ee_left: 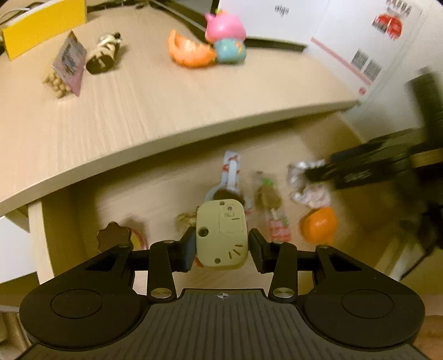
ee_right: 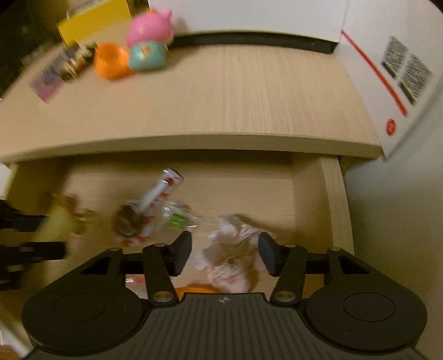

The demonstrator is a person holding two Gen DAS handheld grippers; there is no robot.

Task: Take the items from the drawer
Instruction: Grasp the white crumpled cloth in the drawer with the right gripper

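Observation:
The drawer stands open under the wooden desk top. My left gripper is shut on a pale yellow-green plastic gadget, held above the drawer floor. My right gripper is open, its fingers on either side of a crumpled white-and-pink wrapper lying in the drawer. Also in the drawer are a wrapped chocolate lollipop, a clear candy packet, an orange ball and a brown flower-shaped piece. Motion blur softens both views.
On the desk top sit a pink-and-teal toy, an orange peel-shaped toy, a zebra-striped item, a bag of nuts and a yellow box. A white carton stands at the right.

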